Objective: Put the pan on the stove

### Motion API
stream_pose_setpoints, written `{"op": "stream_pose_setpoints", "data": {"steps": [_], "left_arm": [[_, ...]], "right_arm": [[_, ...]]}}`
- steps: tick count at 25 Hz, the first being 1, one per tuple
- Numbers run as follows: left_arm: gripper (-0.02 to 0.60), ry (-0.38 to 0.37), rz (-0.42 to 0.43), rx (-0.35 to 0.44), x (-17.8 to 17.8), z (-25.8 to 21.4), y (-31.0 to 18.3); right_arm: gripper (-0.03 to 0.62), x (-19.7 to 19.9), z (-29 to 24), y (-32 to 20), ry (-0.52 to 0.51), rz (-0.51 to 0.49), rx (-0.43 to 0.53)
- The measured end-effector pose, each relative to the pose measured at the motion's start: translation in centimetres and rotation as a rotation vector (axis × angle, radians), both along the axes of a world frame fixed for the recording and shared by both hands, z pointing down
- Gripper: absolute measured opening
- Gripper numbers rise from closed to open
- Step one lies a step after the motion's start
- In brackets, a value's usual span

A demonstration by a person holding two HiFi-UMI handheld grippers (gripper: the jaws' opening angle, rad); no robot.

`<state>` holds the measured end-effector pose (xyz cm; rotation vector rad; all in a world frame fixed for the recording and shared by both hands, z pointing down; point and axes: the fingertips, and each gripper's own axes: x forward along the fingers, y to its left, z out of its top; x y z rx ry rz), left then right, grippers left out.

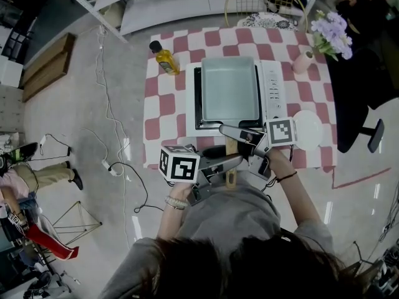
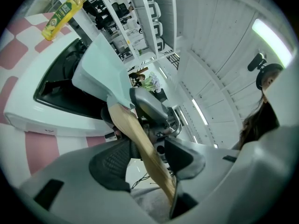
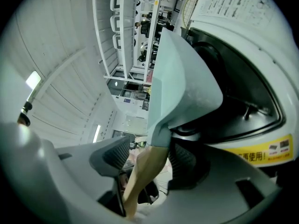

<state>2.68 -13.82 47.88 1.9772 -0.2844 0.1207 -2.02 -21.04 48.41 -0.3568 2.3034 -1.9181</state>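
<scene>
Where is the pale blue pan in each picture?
Head view: the pan is at top centre, sitting on the white stove.
Left gripper view: the pan is up and left of centre, and its wooden handle runs down the middle.
Right gripper view: the pan fills the centre, above its handle.
Shared landmark: the white stove, under the pan in all three.

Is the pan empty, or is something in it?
Empty: in the head view the pan shows a bare pale-blue inside, nothing in it.

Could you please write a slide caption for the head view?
Pale blue pan resting on the white stove, its wooden handle between the open jaws of left gripper and right gripper.
</scene>
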Motion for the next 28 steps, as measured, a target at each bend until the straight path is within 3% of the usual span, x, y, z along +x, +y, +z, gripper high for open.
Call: {"op": "stream_pose_setpoints", "data": {"steps": [17, 24, 28], "left_arm": [[0.221, -0.048, -0.133, 0.104, -3.8, -0.9, -0.8], [0.204, -0.065, -0.181, 0.18, -4.7, -1.5, -0.8], [0.171, -0.076, -0.223, 0.237, -5.4, -2.0, -0.9]], "right_arm": [[0.255, 3.2, 0.9, 0.5, 0.08, 0.093, -0.033], [0.232, 4.8, 0.5, 0.8, 0.114, 0.136, 0.019], [0.186, 5.5, -0.3, 0.9, 0.103, 0.171, 0.055]]}}
